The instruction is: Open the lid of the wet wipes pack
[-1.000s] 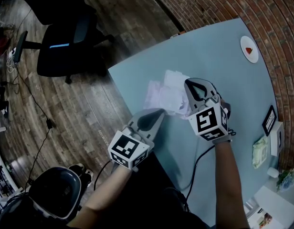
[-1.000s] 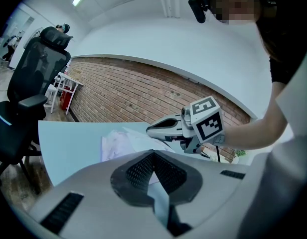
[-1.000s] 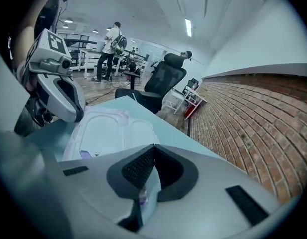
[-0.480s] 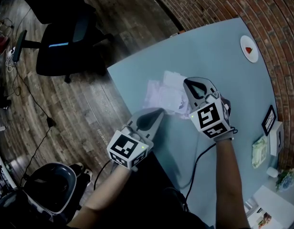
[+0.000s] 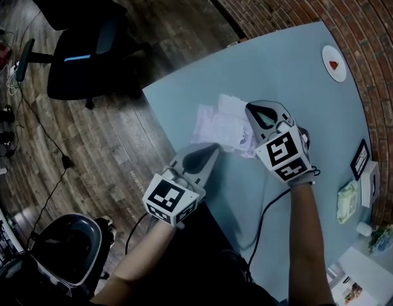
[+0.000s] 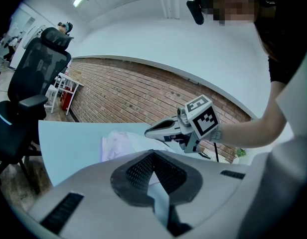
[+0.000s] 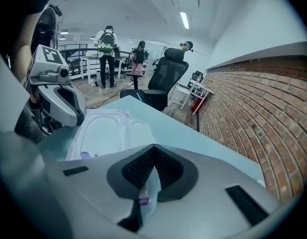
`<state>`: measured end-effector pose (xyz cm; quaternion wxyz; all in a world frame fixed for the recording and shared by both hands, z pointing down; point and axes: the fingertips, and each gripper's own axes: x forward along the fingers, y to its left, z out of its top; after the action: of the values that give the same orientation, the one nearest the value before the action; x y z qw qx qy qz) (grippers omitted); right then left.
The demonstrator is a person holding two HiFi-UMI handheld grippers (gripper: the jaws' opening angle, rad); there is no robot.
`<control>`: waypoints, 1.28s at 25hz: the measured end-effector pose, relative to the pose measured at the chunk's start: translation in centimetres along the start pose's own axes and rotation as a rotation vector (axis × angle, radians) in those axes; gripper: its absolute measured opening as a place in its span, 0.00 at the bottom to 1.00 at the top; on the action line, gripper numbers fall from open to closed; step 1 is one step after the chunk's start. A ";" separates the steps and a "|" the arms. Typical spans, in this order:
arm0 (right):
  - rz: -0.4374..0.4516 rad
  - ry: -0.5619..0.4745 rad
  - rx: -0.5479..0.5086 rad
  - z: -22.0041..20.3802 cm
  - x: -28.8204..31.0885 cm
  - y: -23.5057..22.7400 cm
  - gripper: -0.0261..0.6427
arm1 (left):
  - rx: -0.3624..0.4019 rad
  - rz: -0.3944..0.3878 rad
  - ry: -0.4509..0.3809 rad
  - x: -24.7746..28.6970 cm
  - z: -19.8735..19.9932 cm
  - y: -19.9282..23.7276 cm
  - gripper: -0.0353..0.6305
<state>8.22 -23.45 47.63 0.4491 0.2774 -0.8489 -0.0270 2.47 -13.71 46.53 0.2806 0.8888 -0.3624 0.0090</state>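
Pale blue tabletop (image 5: 298, 69) holds the flat white wet wipes pack (image 5: 215, 123), close to the table's near edge. We hold our right gripper (image 5: 259, 109) with its tips over the pack's right side, jaws pressed together. A purple bit of the pack shows in the thin slit behind them, and we cannot tell if they nip it. Our left gripper (image 5: 214, 148) points at the pack's near side, just beside it, jaws pressed together on nothing. A black office chair (image 5: 81, 56) stands on the brown wooden floor (image 5: 120, 145). A small round white plate (image 5: 333, 64) sits far off on the table.
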 end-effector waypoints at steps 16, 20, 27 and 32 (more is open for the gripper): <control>-0.137 -0.054 -0.005 1.0 -1.3 -0.5 0.07 | -0.032 0.002 0.005 -0.2 -0.1 0.1 0.07; -0.152 -0.065 -0.005 1.1 -1.7 -0.4 0.07 | -0.025 0.011 0.015 -0.3 -0.3 0.2 0.07; -0.171 -0.075 0.008 1.1 -2.6 -0.5 0.07 | -0.013 0.018 0.022 -0.4 0.1 0.2 0.07; -0.171 -0.092 0.034 1.1 -3.5 0.1 0.07 | 0.006 0.022 0.025 -0.7 0.3 0.0 0.07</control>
<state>8.84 -21.87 44.39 0.4011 0.3549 -0.8421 -0.0637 1.93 -13.45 46.09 0.2821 0.8854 -0.3685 0.0244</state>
